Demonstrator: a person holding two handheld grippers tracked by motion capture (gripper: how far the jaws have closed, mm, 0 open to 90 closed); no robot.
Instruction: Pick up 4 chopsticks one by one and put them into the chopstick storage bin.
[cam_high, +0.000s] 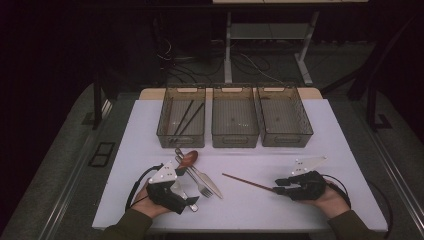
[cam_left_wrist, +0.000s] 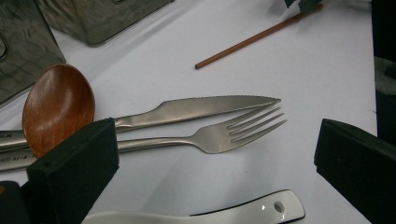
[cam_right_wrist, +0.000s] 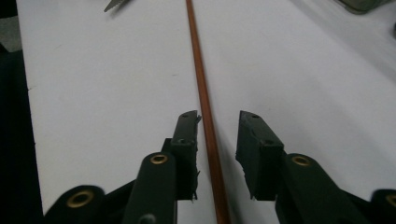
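With two dark chopsticks (cam_high: 186, 117) already in the far-left bin (cam_high: 165, 131), the right gripper (cam_right_wrist: 217, 140) straddles the thin reddish-brown wooden chopstick (cam_right_wrist: 201, 93) on the near-right table, jaws narrow but not pinching; the left gripper (cam_high: 192, 202) gapes wide over unsorted cutlery.

Three bins (cam_high: 235, 125) are sitting behind the cutlery; knife (cam_left_wrist: 196, 109) and fork (cam_left_wrist: 224, 135) are lying side by side, left of the chopstick (cam_high: 247, 182).

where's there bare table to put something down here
Bare white table runs between the fork and the right gripper, crossed only by the brown chopstick, and along the near edge. The strip below the right bin is free too. Crowded: the cutlery cluster at the left gripper.
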